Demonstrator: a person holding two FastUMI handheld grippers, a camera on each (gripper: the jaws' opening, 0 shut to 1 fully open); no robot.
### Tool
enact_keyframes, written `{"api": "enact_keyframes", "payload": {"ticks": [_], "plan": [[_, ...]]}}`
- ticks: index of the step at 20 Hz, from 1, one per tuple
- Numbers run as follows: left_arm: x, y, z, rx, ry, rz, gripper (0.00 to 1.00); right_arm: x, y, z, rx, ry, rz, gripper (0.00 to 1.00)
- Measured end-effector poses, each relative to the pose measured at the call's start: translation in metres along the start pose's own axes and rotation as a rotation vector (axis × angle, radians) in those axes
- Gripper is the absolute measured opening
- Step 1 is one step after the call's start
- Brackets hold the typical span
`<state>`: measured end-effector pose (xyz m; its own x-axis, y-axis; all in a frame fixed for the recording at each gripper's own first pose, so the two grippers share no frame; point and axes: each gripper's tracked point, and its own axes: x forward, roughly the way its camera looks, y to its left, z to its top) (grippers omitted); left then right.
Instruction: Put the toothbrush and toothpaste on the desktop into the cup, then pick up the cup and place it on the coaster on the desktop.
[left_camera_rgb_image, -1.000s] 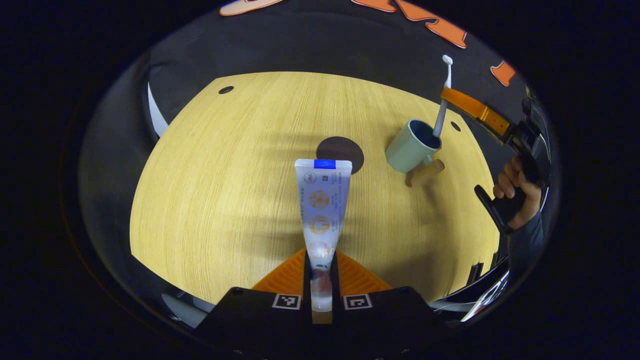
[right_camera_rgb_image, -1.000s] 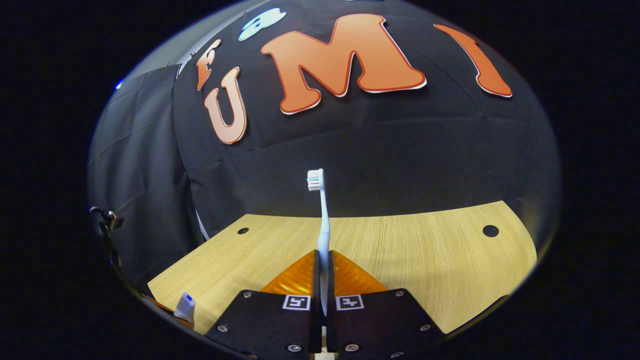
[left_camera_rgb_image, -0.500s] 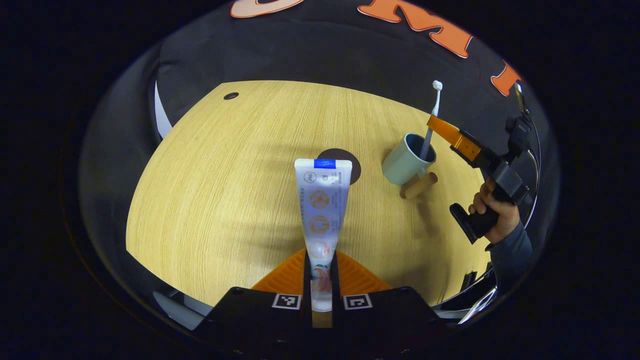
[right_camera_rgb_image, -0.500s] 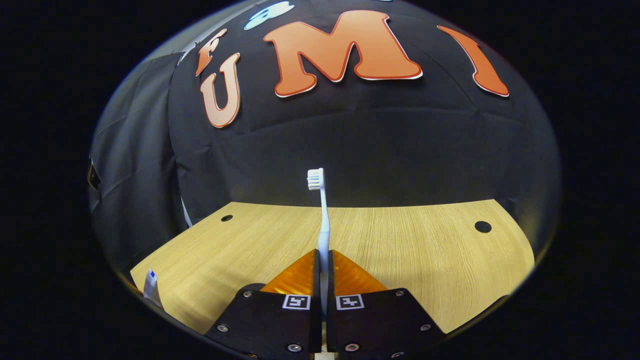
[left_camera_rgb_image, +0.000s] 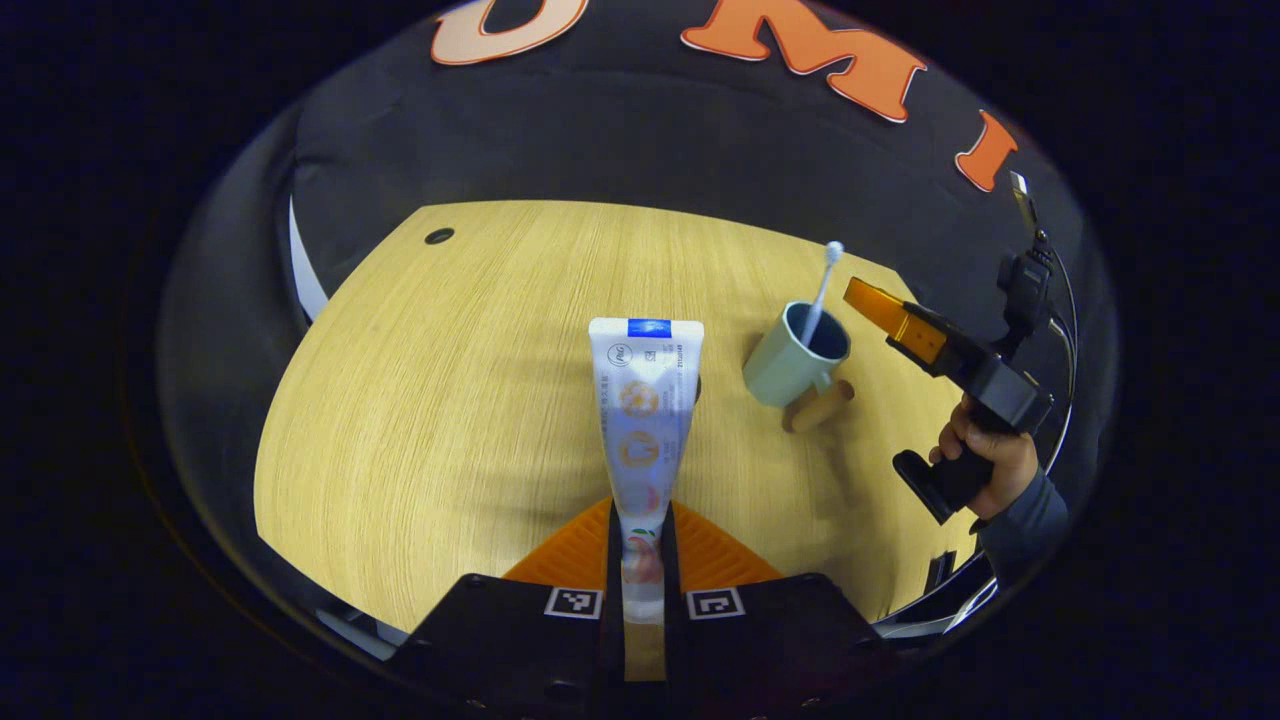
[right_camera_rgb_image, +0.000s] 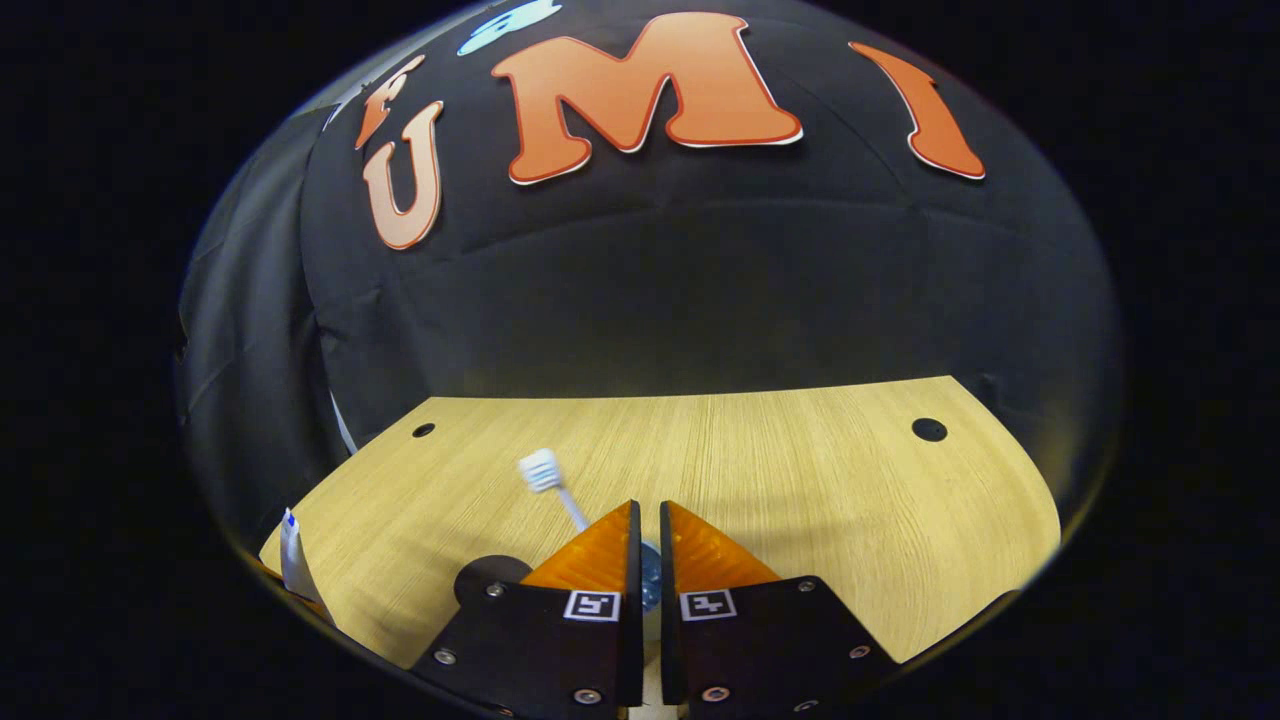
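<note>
My left gripper (left_camera_rgb_image: 641, 520) is shut on the lower end of a white toothpaste tube (left_camera_rgb_image: 645, 420), held above the wooden desktop (left_camera_rgb_image: 450, 350). To its right stands a pale green cup (left_camera_rgb_image: 795, 355) with a wooden handle (left_camera_rgb_image: 820, 405). A white toothbrush (left_camera_rgb_image: 822, 285) leans inside it, head up. My right gripper (left_camera_rgb_image: 865, 298), held by a hand (left_camera_rgb_image: 985, 455), hovers just right of the cup's rim. In the right gripper view the right gripper (right_camera_rgb_image: 648, 515) has a narrow gap with nothing in it, and the toothbrush (right_camera_rgb_image: 545, 470) tilts off to the left. The dark round coaster (right_camera_rgb_image: 490, 575) lies left of the fingers.
The desktop has a small dark hole near its far left corner (left_camera_rgb_image: 438, 236) and another far right (right_camera_rgb_image: 928, 430). The black cloth wall rises behind the table. The toothpaste tube's top (right_camera_rgb_image: 292, 560) shows at the lower left of the right gripper view.
My right gripper lowered the toothbrush into the cup and let it go; the brush now leans free. The left gripper kept hold of the toothpaste and drifted slightly.
</note>
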<state>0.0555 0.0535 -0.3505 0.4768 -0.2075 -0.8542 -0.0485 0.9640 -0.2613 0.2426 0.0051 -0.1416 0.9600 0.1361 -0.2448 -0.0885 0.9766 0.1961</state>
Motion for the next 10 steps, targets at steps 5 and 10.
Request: {"api": "enact_keyframes", "payload": {"ticks": [5,10], "plan": [[0.001,0.003,0.007,0.037,-0.097,-0.035,0.16,-0.03,-0.007,-0.005,-0.021,0.043,-0.017,0.11],[-0.004,-0.014,0.055,0.079,-0.255,-0.081,0.16,-0.063,-0.007,-0.014,-0.05,0.088,-0.022,0.58]]}}
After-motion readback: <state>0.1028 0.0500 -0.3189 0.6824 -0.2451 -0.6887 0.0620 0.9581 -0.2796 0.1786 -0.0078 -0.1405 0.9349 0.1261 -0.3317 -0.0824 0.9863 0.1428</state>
